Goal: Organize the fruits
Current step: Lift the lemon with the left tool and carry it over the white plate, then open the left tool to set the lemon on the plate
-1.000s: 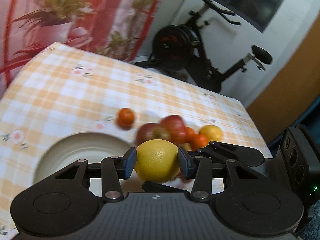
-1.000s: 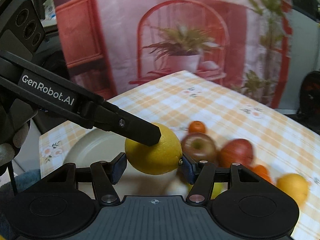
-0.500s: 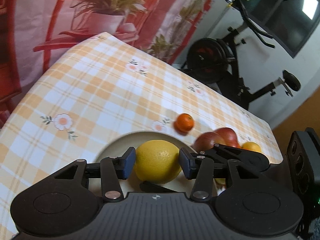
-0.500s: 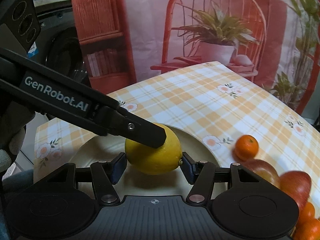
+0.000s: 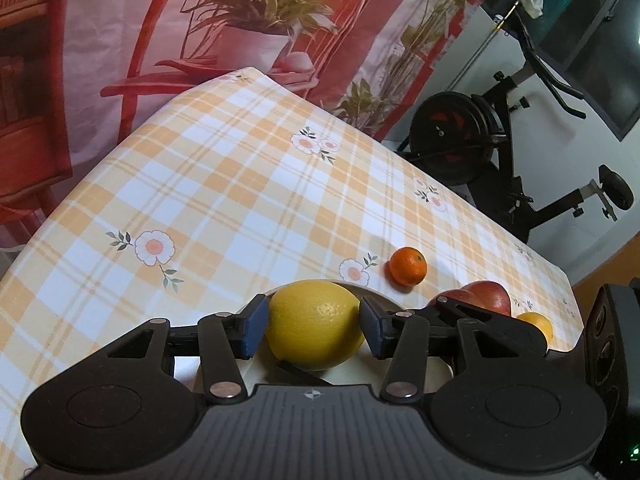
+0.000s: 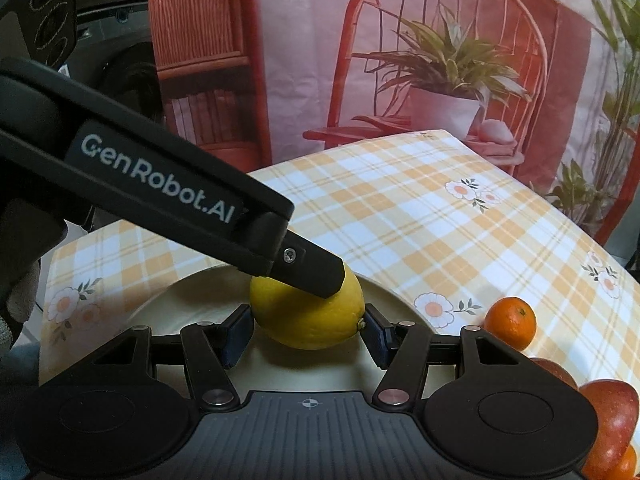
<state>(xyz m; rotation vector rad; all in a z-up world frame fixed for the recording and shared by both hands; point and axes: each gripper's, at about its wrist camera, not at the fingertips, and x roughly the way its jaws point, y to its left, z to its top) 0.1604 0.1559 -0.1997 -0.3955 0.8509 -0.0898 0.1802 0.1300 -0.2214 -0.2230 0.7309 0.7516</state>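
Observation:
A yellow lemon [image 5: 314, 326] sits between the blue pads of my left gripper [image 5: 312, 330], over a cream plate [image 5: 372, 294]. In the left wrist view a narrow gap shows at each pad. In the right wrist view the same lemon [image 6: 308, 316] lies between the pads of my right gripper [image 6: 306, 330], which touch its ends, with the left gripper's finger [image 6: 308, 266] pressing its top. The plate [image 6: 192, 292] lies under it. A tangerine [image 5: 408, 266] and red apples [image 5: 486, 298] lie on the cloth to the right.
The table carries an orange-and-white checked cloth [image 5: 240, 184] with flowers. An orange fruit [image 5: 538, 324] lies by the apples. An exercise bike [image 5: 500, 152] stands beyond the far right edge. A backdrop with a red chair and plant [image 6: 440, 80] hangs behind.
Both grippers carried the lemon leftward, away from the fruit pile, and lowered it over the plate. The fruit pile now sits at the right of both views.

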